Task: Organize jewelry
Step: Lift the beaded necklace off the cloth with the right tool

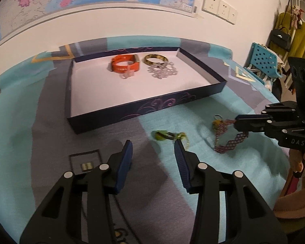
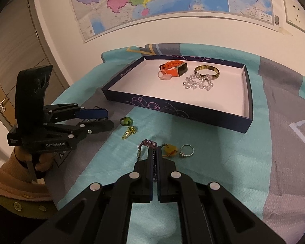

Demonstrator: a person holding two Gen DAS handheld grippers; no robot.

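My right gripper point(image 2: 155, 151) is shut on a purple beaded bracelet point(image 2: 146, 143), whose loop and clasp hang out to the left of the tips. In the left wrist view that bracelet point(image 1: 230, 141) dangles from the right gripper point(image 1: 237, 123) just above the cloth. My left gripper point(image 1: 153, 144) stands open with nothing between its fingers, just short of a green ring point(image 1: 162, 135) and a gold hair clip point(image 1: 184, 139). A dark blue tray point(image 1: 152, 109) behind holds an orange watch point(image 1: 125, 64), a gold bangle point(image 1: 155, 59) and a crystal bracelet point(image 1: 162, 71).
A yellow pendant point(image 2: 169, 149) and a silver ring point(image 2: 186, 150) lie on the teal and grey cloth point(image 2: 223, 162) just beyond my right fingertips. The left gripper point(image 2: 109, 119) is seen at the left, beside the green ring point(image 2: 126, 121). A wall with a map rises behind the tray point(image 2: 172, 107).
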